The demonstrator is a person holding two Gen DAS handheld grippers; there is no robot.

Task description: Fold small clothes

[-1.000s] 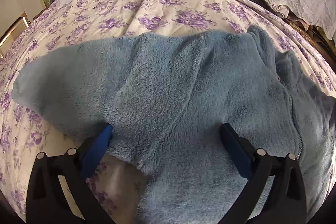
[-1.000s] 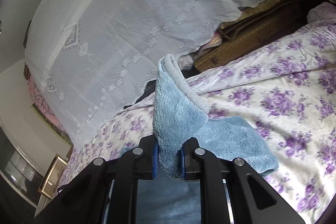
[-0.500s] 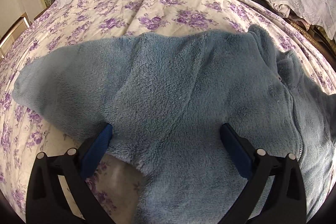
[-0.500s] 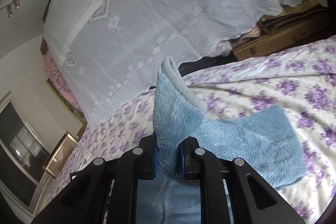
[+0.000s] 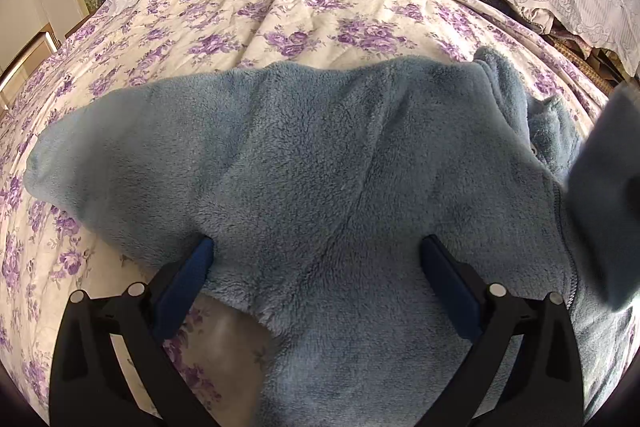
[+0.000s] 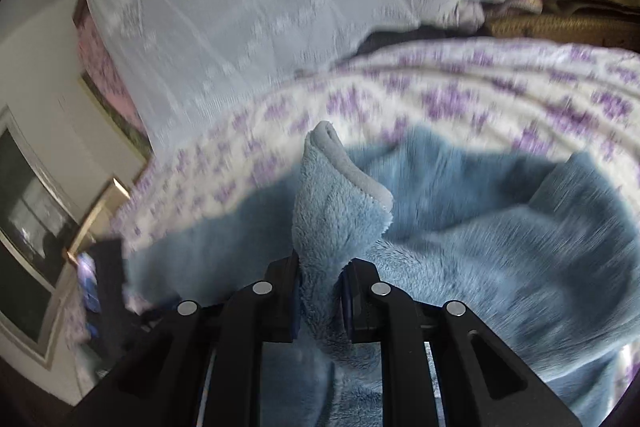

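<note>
My right gripper [image 6: 319,291] has its jaws clamped on a sleeve of the blue fleece [image 5: 320,163] lying on the bed [image 5: 280,11]; left gripper [image 5: 316,267] jaws apart over it. Unpinned, the fleece may drag and bunch.

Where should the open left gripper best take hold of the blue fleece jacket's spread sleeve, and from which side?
Probably at the sleeve's cuff end, coming from the left gripper's left. The blue fleece jacket lies flat on the floral bedspread, and that end is a free edge with bare bedspread around it.
</note>
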